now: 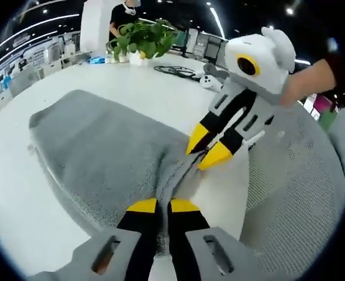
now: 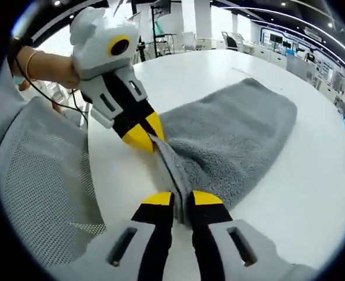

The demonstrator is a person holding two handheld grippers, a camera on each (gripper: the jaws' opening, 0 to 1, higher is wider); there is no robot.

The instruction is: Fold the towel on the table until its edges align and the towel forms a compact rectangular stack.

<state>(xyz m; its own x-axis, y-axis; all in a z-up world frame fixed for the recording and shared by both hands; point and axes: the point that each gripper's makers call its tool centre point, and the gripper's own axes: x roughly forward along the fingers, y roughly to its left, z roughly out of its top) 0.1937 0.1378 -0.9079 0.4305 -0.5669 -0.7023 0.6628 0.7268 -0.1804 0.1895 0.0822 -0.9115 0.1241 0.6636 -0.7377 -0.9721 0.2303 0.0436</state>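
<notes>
The towel [image 1: 102, 158] lay grey on the white table [image 1: 14, 205]; the left gripper [image 1: 164, 206] and right gripper [image 2: 182, 199] each pinched its raised edge, near a potted plant [image 1: 142, 38].

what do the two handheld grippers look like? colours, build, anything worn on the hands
Both match: left gripper and right gripper have black jaws with yellow tips on light grey bodies with slotted openings. Seen from across, each carries a white housing with a yellow-ringed black lens. The hand holding the left one wears a thin bangle.
</notes>
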